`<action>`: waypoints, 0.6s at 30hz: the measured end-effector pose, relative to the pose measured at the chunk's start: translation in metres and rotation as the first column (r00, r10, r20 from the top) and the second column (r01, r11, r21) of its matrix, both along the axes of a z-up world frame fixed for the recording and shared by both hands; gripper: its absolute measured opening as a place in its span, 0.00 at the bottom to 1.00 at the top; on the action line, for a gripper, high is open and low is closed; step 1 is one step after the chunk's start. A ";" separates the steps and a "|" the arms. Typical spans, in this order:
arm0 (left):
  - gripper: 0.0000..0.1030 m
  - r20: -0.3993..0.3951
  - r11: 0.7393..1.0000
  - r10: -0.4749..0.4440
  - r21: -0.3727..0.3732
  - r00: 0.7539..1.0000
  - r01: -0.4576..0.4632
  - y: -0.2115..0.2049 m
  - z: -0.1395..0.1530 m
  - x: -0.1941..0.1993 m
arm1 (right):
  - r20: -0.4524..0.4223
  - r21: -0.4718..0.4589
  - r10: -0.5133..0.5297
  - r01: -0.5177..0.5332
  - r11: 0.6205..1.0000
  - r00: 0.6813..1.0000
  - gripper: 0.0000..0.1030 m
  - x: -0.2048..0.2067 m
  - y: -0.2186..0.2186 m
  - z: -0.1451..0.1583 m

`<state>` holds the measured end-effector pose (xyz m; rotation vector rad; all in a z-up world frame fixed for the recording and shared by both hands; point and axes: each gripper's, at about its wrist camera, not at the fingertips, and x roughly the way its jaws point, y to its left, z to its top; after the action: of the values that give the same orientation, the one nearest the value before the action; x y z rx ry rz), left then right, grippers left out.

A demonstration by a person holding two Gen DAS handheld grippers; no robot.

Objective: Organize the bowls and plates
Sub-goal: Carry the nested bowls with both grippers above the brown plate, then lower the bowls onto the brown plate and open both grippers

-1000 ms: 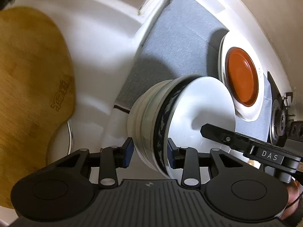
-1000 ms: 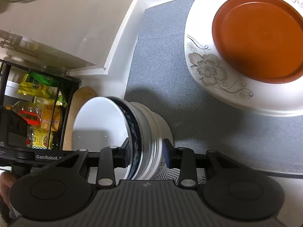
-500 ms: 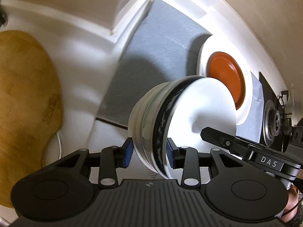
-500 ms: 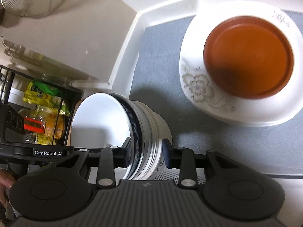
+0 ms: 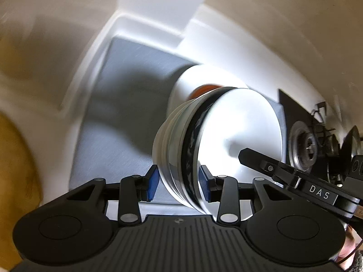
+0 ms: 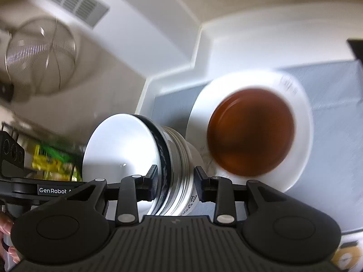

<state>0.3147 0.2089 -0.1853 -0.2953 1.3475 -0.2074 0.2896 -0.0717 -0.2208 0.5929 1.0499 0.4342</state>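
While both fingers (image 5: 178, 182) (image 6: 174, 184) stay clenched on bowl stack (image 5: 192, 147), lifted higher, nearer plates (image 6: 301, 136)

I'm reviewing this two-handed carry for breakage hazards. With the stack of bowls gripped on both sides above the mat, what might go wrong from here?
1. The stack of bowls hangs by opposite rims between the left gripper and the right gripper; if the hands drift apart or twist, a rim may slip out.
2. The nested bowls are tilted, so lower ones could shift or slide.
3. The brown plate on the white floral plate lies close beneath; lowering carelessly might knock it.
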 end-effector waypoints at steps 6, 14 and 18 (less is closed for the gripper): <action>0.40 0.022 0.998 -0.038 -0.047 0.999 0.039 -0.028 0.017 0.029 | 0.059 -0.028 -0.055 0.057 0.998 0.997 0.36 0.018 -0.031 0.027; 0.40 0.055 0.994 -0.082 -0.072 0.995 0.085 -0.044 0.019 0.060 | 0.136 -0.059 -0.096 0.105 0.993 0.986 0.36 0.040 -0.056 0.037; 0.40 0.013 0.992 -0.065 -0.105 0.998 0.066 -0.042 -0.004 0.069 | 0.115 -0.078 -0.120 0.129 0.989 0.986 0.36 0.051 -0.061 0.022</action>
<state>0.3837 0.1666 -0.1896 -0.3390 1.3402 -0.3351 0.3401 -0.1327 -0.1983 0.5493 0.9162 0.3077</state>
